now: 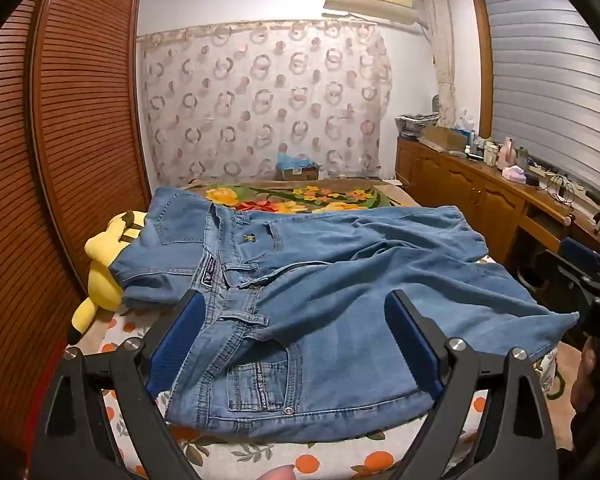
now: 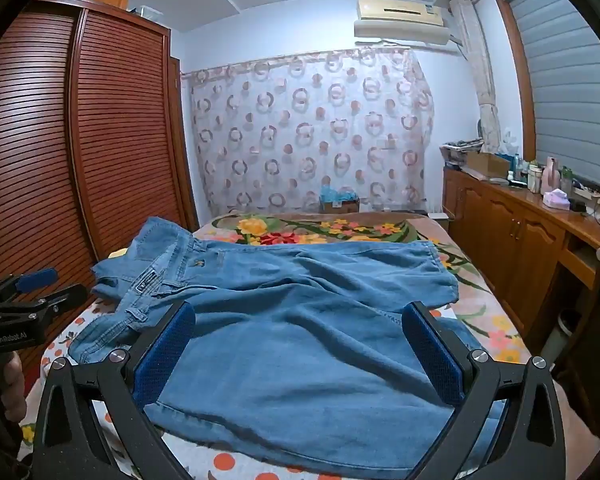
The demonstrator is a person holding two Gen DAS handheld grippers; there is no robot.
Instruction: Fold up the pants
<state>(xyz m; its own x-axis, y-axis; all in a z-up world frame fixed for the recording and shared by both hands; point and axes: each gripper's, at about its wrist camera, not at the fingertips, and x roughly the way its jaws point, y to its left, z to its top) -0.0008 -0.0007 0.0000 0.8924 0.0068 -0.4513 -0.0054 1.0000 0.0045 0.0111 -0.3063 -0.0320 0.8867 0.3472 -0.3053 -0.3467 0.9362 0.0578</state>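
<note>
So the blue denim pants [image 1: 332, 280] are spread across a bed [image 1: 340, 456] that's covered with an orange-fruit print sheet, waistband to the left and legs running off to the right. A flowery blanket [image 2: 340, 228] is laid over the far end. A yellow plush toy [image 1: 100, 276] is tucked under the waist end, next to the slatted wooden wardrobe [image 2: 112, 132]. A ring-patterned curtain [image 2: 312, 128] is hung on the back wall, with an air conditioner [image 2: 400, 20] mounted above. A cluttered wooden bench [image 2: 540, 216] is set along the right wall. The left gripper [image 1: 296, 344] and right gripper [image 2: 300, 356] are both held with jaws spread wide, nothing pinched, over the near edge of the pants.
</note>
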